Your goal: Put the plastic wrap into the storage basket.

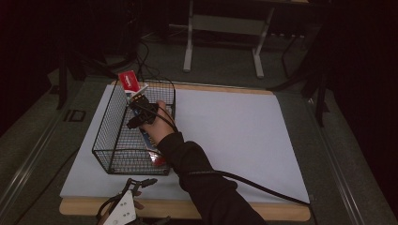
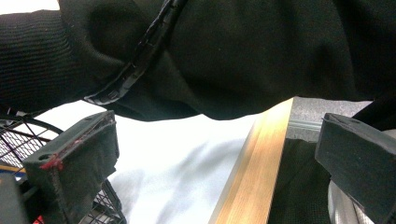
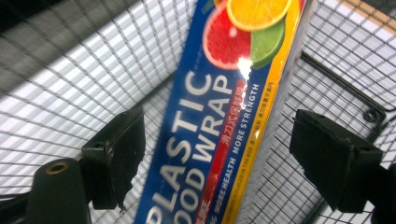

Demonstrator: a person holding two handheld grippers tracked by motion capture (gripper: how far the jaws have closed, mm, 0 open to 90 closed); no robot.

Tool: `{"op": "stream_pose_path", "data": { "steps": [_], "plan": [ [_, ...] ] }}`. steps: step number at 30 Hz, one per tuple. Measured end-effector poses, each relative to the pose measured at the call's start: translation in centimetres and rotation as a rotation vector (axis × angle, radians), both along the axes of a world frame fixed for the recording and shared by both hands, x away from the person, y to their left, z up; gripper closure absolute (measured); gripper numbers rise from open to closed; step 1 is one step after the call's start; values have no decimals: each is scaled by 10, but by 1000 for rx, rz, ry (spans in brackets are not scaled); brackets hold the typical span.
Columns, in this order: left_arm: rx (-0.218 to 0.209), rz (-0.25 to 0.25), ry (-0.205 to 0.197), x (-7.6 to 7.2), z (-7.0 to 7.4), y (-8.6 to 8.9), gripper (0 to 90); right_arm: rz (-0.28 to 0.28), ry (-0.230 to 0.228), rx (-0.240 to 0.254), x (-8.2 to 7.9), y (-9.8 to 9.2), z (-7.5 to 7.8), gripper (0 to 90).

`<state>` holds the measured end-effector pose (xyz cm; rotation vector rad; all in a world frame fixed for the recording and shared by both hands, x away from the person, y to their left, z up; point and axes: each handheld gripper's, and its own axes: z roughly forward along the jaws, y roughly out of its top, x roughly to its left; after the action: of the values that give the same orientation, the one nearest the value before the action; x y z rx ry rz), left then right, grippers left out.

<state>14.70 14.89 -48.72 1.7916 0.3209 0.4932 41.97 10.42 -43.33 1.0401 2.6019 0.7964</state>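
A black wire-mesh basket, rectangular and open at the top, stands on the white sheet that covers the wooden desk, toward the sheet's left side. Inside it is one long cardboard box of plastic food wrap, blue with a yellow-orange edge, white lettering and pictures of cut citrus fruit. In the high view the box leans across the basket: its red-and-white far end sticks up over the far rim, and its lower end sits near the basket's front right corner, partly hidden by the person's black sleeve.

The right gripper reaches down into the basket from above. In the right gripper view its two black fingers stand wide apart, one on each side of the box, with a clear gap between each pad and the box's faces; the box is between them but not pressed, so nothing is held.

The box's long axis runs from the near right of the basket up toward its far left, tilted rather than flat. In the right gripper view it slants from the bottom centre to the upper right, the fruit end farthest from the camera.

The left gripper rests low at the near edge of the desk, just in front of the basket, its fingers spread with nothing between them.
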Motion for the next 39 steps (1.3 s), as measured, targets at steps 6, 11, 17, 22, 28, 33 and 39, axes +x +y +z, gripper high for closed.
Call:
{"op": "stream_pose_path", "data": {
  "steps": [6, 11, 17, 22, 28, 33, 39],
  "plan": [
    [4, 1, 2, 0, 0, -1, 1, 51, -41, 71, -10, -12, 22, 155],
    [6, 2, 3, 1, -1, -1, 1, 107, -25, 75, -18, -21, 30, 139],
    [12, 5, 4, 1, -1, -2, 1, 128, -38, 81, -23, -39, 37, 139],
    [18, 7, 5, 2, -2, -2, 1, 107, -54, 101, -24, -66, 43, 139],
    [20, 9, 6, 3, -2, -3, 1, 76, -77, 102, -24, -95, 43, 139],
    [25, 9, 6, 3, -3, -4, 1, 66, -78, 101, -24, -115, 38, 138],
    [27, 6, 11, 5, -4, -5, 1, 43, -75, 116, -27, -141, 32, 138]
  ]
}}
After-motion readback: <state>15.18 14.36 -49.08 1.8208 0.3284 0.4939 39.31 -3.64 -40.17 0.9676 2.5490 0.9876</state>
